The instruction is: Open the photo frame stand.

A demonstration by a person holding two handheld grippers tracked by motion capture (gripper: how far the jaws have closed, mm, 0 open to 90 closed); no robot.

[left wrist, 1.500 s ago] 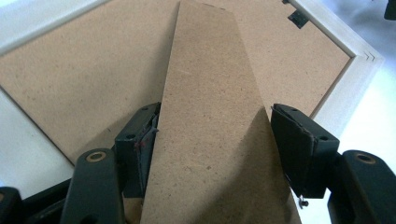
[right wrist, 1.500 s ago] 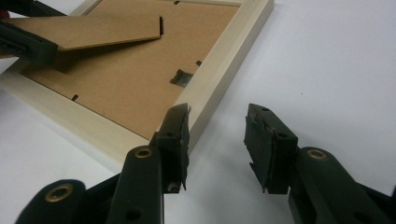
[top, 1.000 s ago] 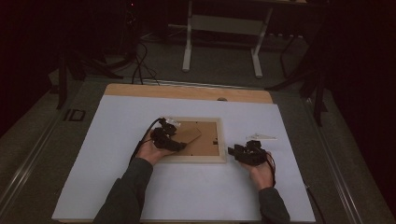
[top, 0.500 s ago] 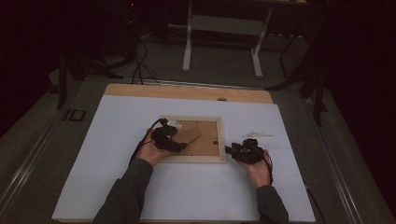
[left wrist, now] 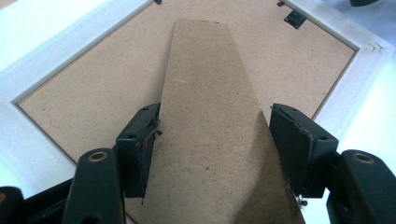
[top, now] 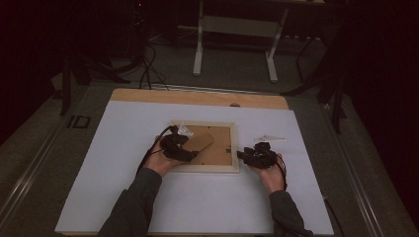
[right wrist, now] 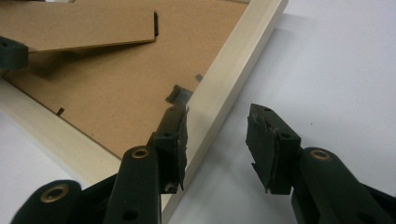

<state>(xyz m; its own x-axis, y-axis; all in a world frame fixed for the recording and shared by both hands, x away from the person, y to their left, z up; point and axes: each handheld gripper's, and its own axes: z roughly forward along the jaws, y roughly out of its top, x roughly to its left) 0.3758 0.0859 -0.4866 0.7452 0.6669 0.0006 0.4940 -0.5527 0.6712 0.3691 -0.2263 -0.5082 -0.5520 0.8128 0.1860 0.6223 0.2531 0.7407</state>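
A pale wooden picture frame (top: 212, 168) lies face down on the white table top, its brown backing board (left wrist: 93, 84) up. A cardboard stand flap (top: 200, 142) is lifted off the backing at an angle. My left gripper (top: 190, 152) is over the frame's left half. Its pads press on both long edges of the stand flap (left wrist: 210, 116), so this gripper (left wrist: 215, 126) is shut on it. My right gripper (top: 243, 154) sits at the frame's right rail (right wrist: 238, 60). In the right gripper view it (right wrist: 217, 135) is open, one jaw over the rail's inner edge, the other over the white surface.
Two crumpled pieces of clear plastic lie near the frame, one (top: 184, 129) at its top left corner and one (top: 269, 138) to its right. A small metal clip (right wrist: 177, 93) sits on the backing by the right rail. The wooden table edge (top: 197, 96) runs along the back.
My right gripper has edged slightly left toward the frame's right rail. The left gripper and the lifted stand flap have kept still.
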